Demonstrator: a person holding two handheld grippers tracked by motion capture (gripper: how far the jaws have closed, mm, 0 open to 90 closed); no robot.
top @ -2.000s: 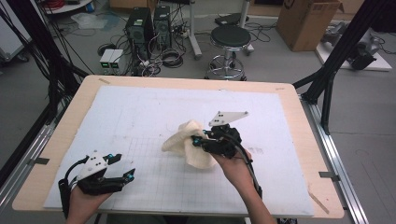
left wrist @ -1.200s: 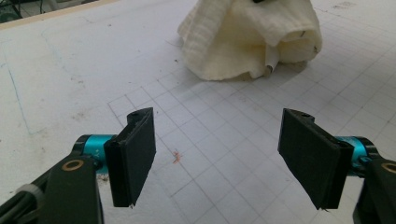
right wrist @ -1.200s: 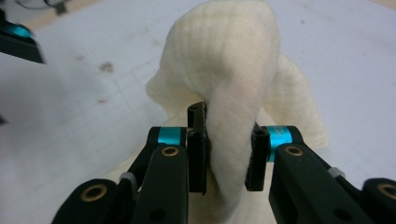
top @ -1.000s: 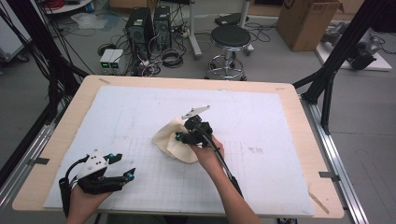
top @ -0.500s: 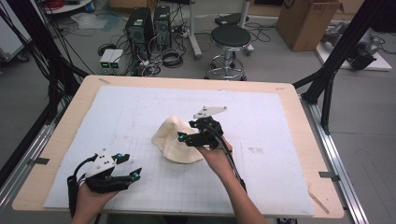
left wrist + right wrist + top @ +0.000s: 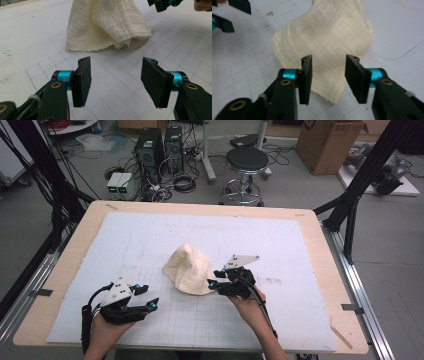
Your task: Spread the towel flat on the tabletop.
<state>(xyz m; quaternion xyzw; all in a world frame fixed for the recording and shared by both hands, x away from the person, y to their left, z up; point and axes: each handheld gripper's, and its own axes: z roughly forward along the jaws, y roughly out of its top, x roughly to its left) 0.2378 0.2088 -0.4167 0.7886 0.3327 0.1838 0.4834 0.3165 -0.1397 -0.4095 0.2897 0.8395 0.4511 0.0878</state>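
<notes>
**Right gripper at the cloth's near corner, jaws apart**

The cloth [image 6: 189,269] lies bunched in a cream heap on the mat [image 6: 300,250], peaked at its far end and spreading wider toward the person. From the right gripper [image 6: 216,281] it lies straight ahead: in the right gripper view the cloth's near corner [image 6: 332,92] sits between and just beyond the pads, which stand partly apart and press on nothing. Those jaws have just been closing, with cloth in the gap but not yet pinched. From the left gripper [image 6: 148,298] the cloth is ahead and well apart, with bare grid between; its jaws have just been closing too, stand wide and hold nothing, as the left gripper view shows [image 6: 113,80].

The right hand is much the nearer, so the next pinch is probably its to make, on that near corner.

Against the frame two seconds ago, the cloth has flattened and now lies left of the right gripper rather than draped under it; the left gripper has edged toward the heap.
</notes>
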